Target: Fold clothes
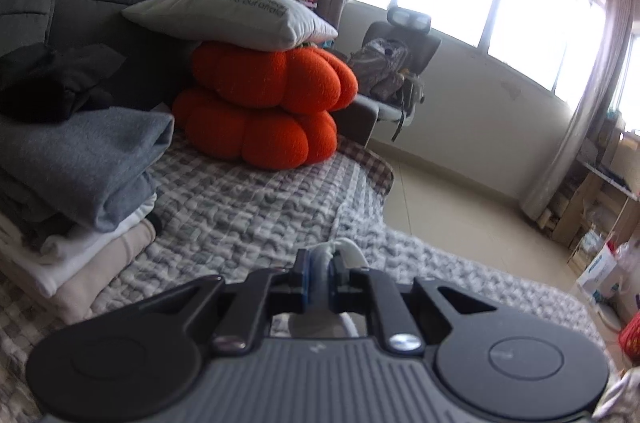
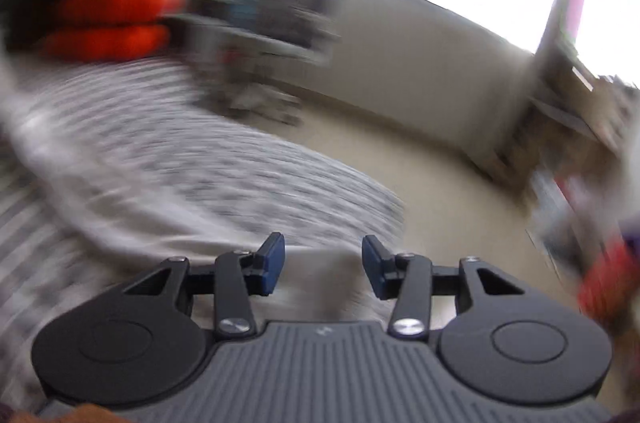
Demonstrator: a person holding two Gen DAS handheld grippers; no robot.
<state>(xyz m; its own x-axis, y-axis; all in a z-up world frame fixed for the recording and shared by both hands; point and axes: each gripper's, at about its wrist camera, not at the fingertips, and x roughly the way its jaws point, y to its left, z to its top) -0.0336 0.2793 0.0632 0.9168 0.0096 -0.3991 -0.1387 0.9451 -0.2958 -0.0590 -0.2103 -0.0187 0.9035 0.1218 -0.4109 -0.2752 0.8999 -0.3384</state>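
Left gripper [image 1: 319,277] fingers clamped narrow on a bunched white garment [image 1: 340,251], held above the grey patterned quilt [image 1: 248,207]. Right gripper [image 2: 323,269] fingers parted, nothing between them, view heavily blurred. Folded clothes stack [image 1: 76,183] on quilt at left, beside orange cushions [image 1: 268,111].

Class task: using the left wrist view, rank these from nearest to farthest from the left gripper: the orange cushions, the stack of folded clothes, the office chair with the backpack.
1. Stack of folded clothes: to the left of the left gripper, nearest.
2. Orange cushions: farther back on the quilt, centre-left.
3. Office chair: beyond the cushions, below the window.
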